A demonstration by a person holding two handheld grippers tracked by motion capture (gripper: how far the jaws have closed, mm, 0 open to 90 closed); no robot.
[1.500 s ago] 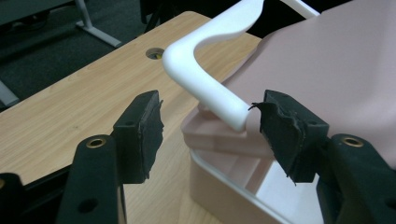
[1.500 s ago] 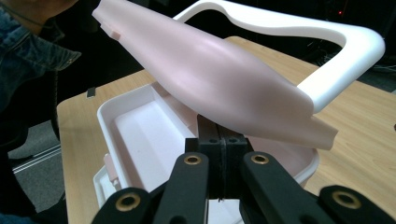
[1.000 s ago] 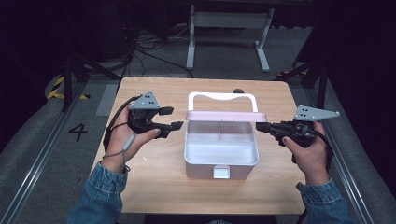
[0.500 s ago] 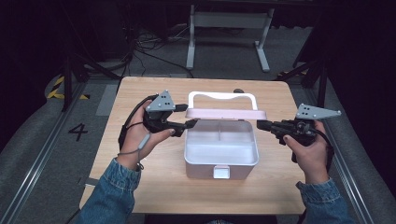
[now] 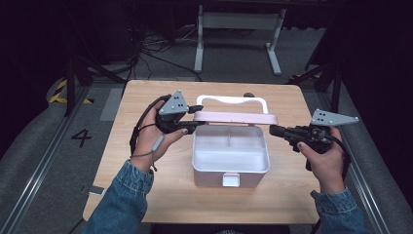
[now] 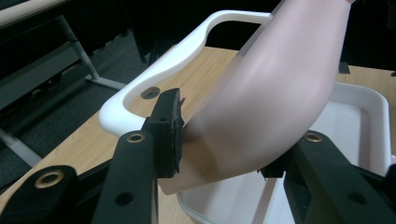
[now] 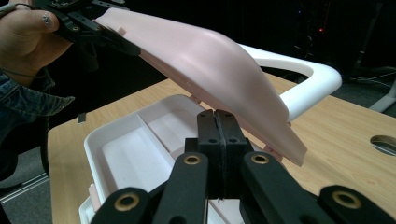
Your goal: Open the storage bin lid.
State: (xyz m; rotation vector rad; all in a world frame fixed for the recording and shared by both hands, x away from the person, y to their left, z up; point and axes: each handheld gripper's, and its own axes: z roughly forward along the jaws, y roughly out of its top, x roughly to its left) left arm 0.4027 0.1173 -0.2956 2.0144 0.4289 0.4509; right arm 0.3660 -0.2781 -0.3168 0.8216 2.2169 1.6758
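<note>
— What does the work rest on?

— A light wooden table with rounded corners [image 5: 146, 97], with a small round hole [image 5: 249, 94] in its far edge.

— And the floor around it?

— Grey carpeted floor [image 5: 44, 146]. Off to the left, a dark metal floor rail [image 5: 29, 187] runs along it, with a black painted numeral four [image 5: 81, 137] and a strip of yellow and black hazard tape [image 5: 61, 92] beside it.

— Behind the table?

— A grey metal stand with two splayed feet [image 5: 236, 22] and a tangle of black loose cables [image 5: 151, 41] on the floor. The room beyond is dark; the light falls mostly on the table.
</note>
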